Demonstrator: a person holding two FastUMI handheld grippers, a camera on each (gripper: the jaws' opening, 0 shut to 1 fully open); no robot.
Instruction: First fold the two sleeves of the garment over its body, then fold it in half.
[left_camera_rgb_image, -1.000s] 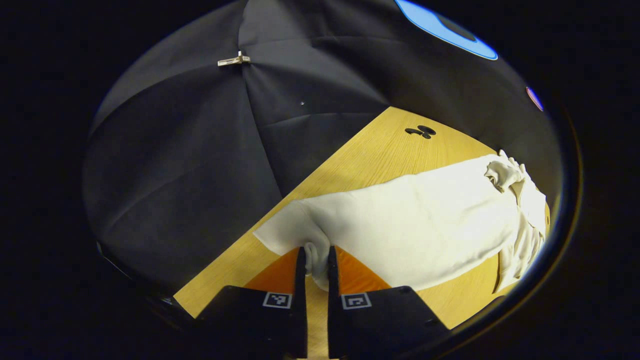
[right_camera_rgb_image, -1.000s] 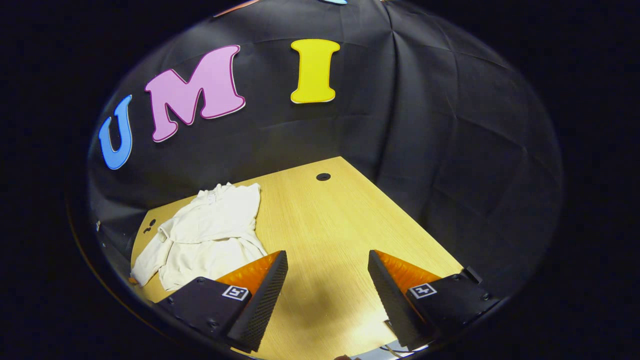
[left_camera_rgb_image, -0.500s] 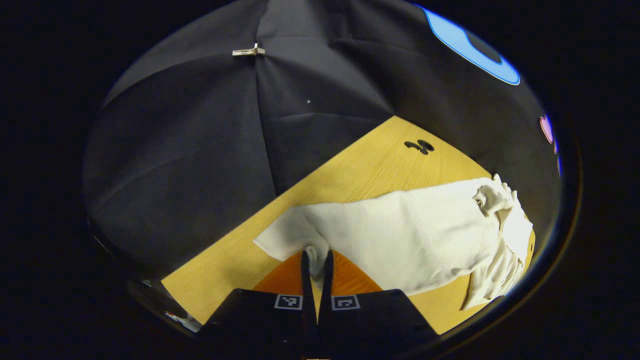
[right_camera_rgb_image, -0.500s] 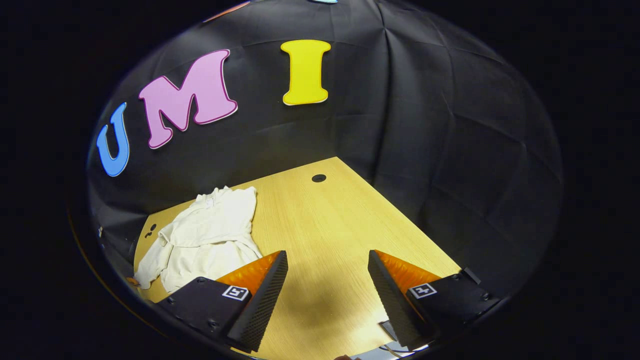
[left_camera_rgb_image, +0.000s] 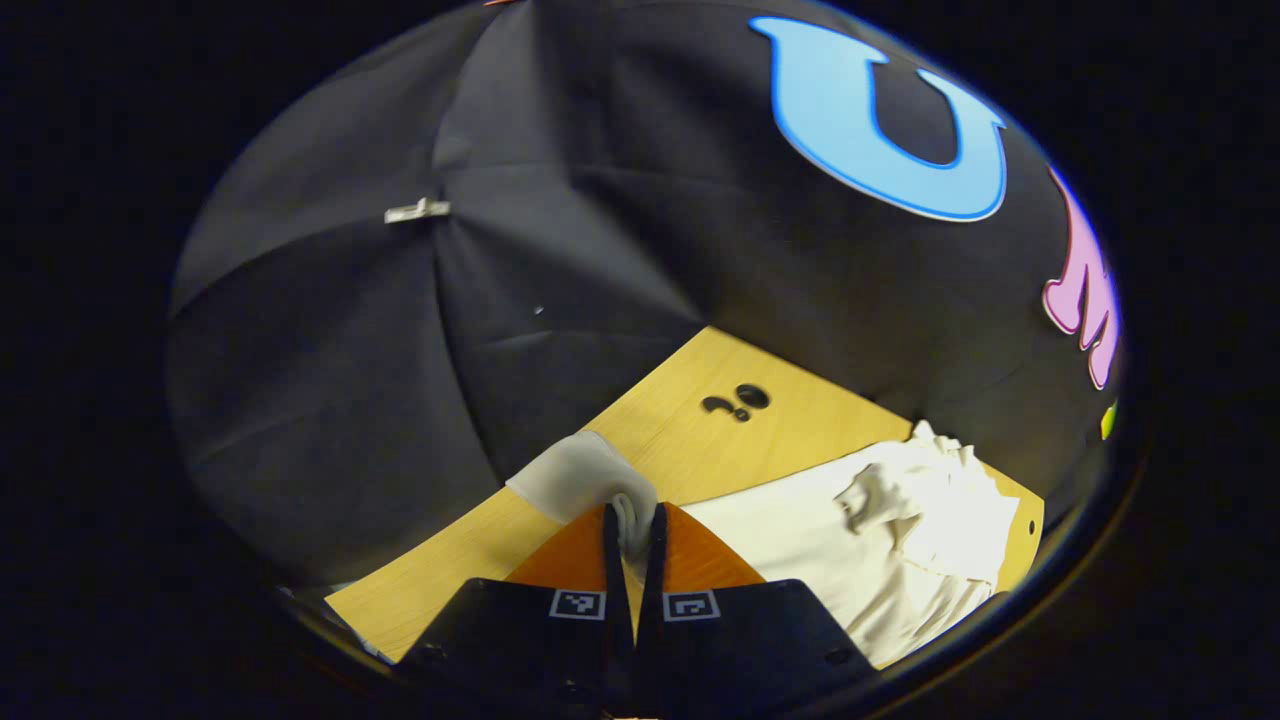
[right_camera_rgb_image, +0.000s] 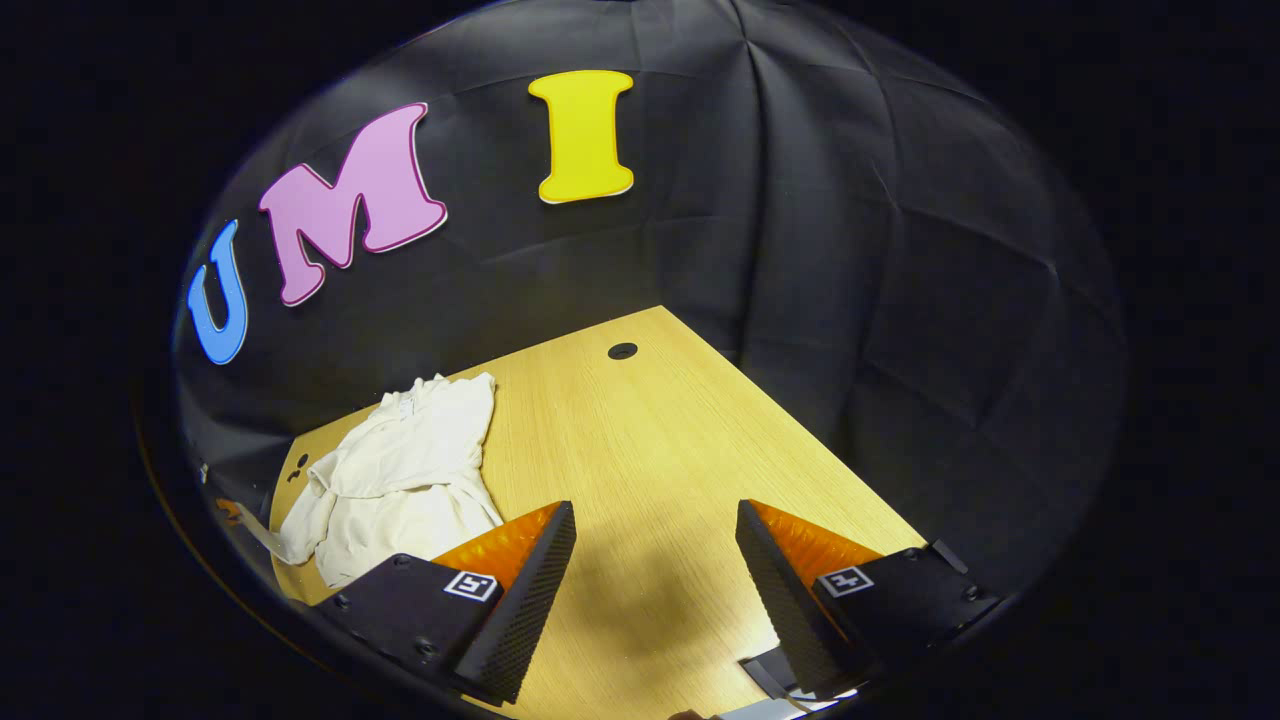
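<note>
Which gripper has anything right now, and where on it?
The left gripper is shut on the white garment's sleeve cuff. The right gripper is open over the table, holding nothing.

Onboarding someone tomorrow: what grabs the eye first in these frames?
The cream garment lies rumpled on the far left part of the wooden table. In the left gripper view, the left tool is shut on a sleeve cuff, with the garment trailing off to the right. The right tool hangs open over bare table, apart from the garment.

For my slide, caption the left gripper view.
Left claw pinches a white garment's sleeve above the wooden table.
</note>
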